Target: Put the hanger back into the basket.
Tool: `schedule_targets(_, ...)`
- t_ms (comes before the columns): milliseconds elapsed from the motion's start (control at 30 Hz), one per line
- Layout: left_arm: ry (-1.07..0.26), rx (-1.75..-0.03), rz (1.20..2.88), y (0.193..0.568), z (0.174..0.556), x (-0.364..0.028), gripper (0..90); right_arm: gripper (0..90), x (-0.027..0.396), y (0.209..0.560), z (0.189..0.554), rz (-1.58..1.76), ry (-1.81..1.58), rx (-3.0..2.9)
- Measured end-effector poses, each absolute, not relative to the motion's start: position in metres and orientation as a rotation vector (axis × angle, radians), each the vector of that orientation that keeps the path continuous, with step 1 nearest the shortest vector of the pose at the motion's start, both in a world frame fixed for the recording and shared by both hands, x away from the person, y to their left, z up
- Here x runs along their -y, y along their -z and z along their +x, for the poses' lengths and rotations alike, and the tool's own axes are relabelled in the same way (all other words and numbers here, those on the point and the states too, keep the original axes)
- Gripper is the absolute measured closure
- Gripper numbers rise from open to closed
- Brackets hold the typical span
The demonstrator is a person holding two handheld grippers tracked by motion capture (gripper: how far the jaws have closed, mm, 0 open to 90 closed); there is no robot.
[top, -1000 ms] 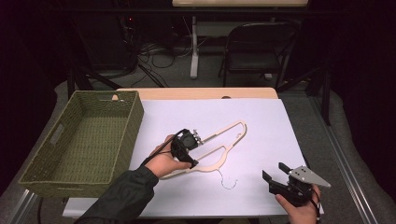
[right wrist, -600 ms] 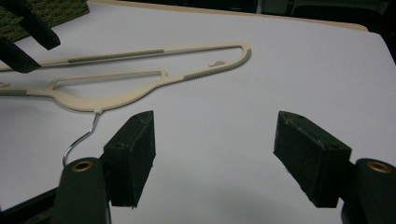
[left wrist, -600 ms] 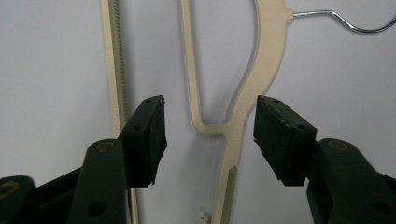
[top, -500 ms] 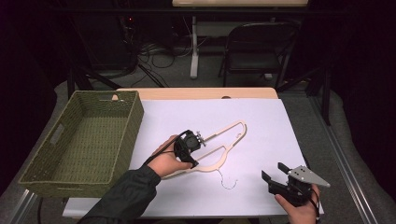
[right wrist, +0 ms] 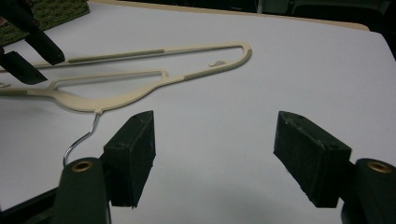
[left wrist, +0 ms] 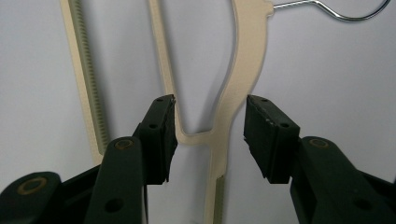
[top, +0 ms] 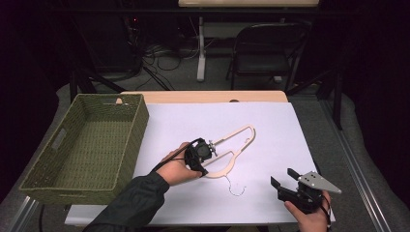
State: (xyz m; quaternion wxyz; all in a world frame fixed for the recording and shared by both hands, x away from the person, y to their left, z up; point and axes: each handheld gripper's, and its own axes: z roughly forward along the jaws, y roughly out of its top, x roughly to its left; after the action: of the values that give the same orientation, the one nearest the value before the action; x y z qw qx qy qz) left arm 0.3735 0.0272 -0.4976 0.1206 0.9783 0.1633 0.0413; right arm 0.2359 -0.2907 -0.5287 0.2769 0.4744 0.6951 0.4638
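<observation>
A cream plastic hanger [top: 235, 145] with a wire hook [top: 236, 189] lies flat on the white sheet in the middle of the table. My left gripper [top: 206, 151] points down over its left end. In the left gripper view it stands open [left wrist: 210, 133], its jaws on either side of the hanger's curved bar [left wrist: 236, 79] without pressing it. My right gripper [top: 283, 177] is near the front right of the sheet, open and empty. In the right gripper view [right wrist: 215, 154] the hanger [right wrist: 140, 93] lies ahead and to the left.
A green woven basket [top: 123, 145] with nothing in it stands at the table's left side. The white sheet [top: 270, 125] covers most of the table. Beyond the far edge stands a black folding chair [top: 266, 53], with cables on the floor.
My left gripper has shifted slightly right and down over the hanger. The right gripper and the hanger have stayed put.
</observation>
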Motion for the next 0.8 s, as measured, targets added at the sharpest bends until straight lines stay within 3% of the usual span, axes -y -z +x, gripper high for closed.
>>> schedule_targets(800,-0.068,-0.348,2.935,0.517,0.374,-0.004,60.6,29.1,0.292,0.528,0.236,1.273,-1.249,-1.865)
